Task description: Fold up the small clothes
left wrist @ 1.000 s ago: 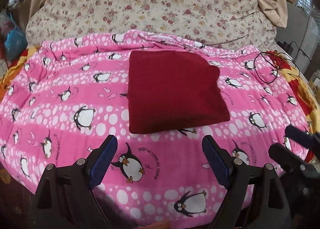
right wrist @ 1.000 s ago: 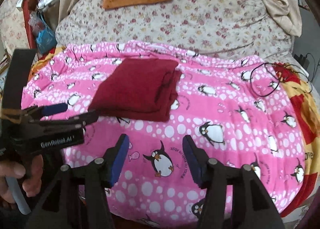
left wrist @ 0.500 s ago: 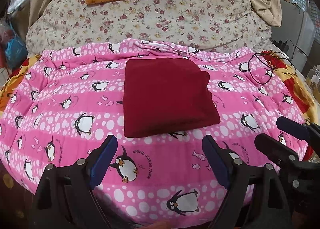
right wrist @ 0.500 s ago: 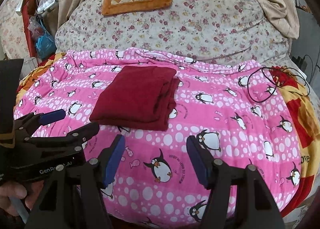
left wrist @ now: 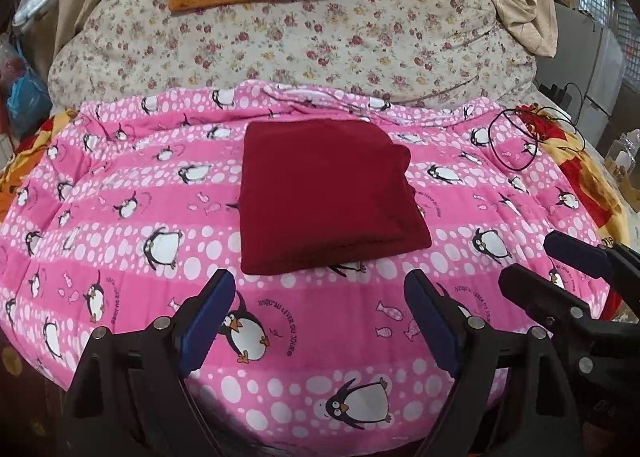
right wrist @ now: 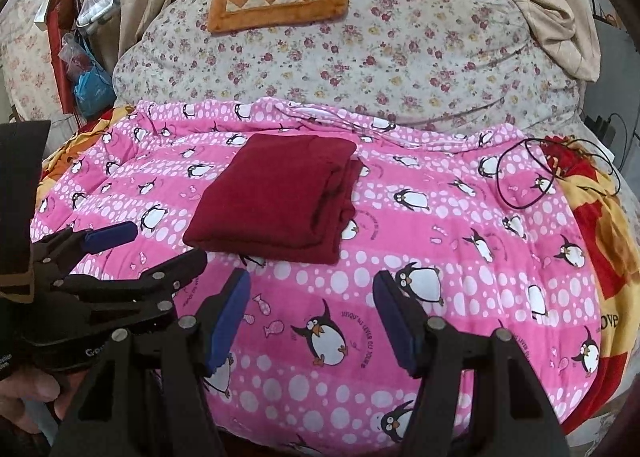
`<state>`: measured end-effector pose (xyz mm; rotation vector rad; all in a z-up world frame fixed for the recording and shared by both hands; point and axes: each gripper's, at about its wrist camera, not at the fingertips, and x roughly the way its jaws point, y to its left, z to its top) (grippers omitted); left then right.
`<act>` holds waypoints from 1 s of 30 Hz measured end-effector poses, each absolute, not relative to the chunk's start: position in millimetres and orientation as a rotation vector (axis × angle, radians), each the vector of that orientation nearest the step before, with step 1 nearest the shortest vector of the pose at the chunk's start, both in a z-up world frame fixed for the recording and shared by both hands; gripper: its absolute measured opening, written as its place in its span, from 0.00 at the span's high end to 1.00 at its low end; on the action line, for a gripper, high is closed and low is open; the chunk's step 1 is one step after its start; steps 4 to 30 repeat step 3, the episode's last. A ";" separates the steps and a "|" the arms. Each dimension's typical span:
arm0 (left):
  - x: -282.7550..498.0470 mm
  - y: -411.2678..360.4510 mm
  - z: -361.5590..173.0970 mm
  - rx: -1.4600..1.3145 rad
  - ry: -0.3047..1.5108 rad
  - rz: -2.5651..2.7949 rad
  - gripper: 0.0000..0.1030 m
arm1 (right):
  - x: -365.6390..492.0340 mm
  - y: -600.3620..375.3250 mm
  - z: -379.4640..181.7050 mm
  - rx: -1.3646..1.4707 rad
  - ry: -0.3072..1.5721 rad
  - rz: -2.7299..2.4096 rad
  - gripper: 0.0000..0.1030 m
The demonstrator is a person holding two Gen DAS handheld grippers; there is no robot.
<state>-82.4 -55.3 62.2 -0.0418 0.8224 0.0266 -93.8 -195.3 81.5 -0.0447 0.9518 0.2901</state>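
The folded dark red garment [left wrist: 324, 197] lay flat on the pink penguin blanket [left wrist: 120, 225], at twelve o'clock from the left claw [left wrist: 316, 321], clear of it. Both the left claw and the right claw [right wrist: 312, 321] stood agape, gripping nothing.

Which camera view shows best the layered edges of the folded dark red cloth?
The right wrist view: the folded dark red cloth is seen from its right side, where the stacked layers show as separate edges. The left wrist view shows the cloth from the front, mostly its flat top; there the layers are hardly visible.
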 end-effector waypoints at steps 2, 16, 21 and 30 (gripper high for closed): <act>-83.1 -55.9 64.3 -0.031 0.812 0.028 0.33 | -94.3 -195.3 81.6 -0.046 0.952 0.288 0.35; -83.1 -56.1 64.7 -0.032 0.812 0.025 0.33 | -94.8 -195.8 81.1 -0.045 0.952 0.287 0.35; -83.1 -56.1 64.7 -0.032 0.812 0.025 0.33 | -94.8 -195.8 81.1 -0.045 0.952 0.287 0.35; -83.1 -56.1 64.7 -0.032 0.812 0.025 0.33 | -94.8 -195.8 81.1 -0.045 0.952 0.287 0.35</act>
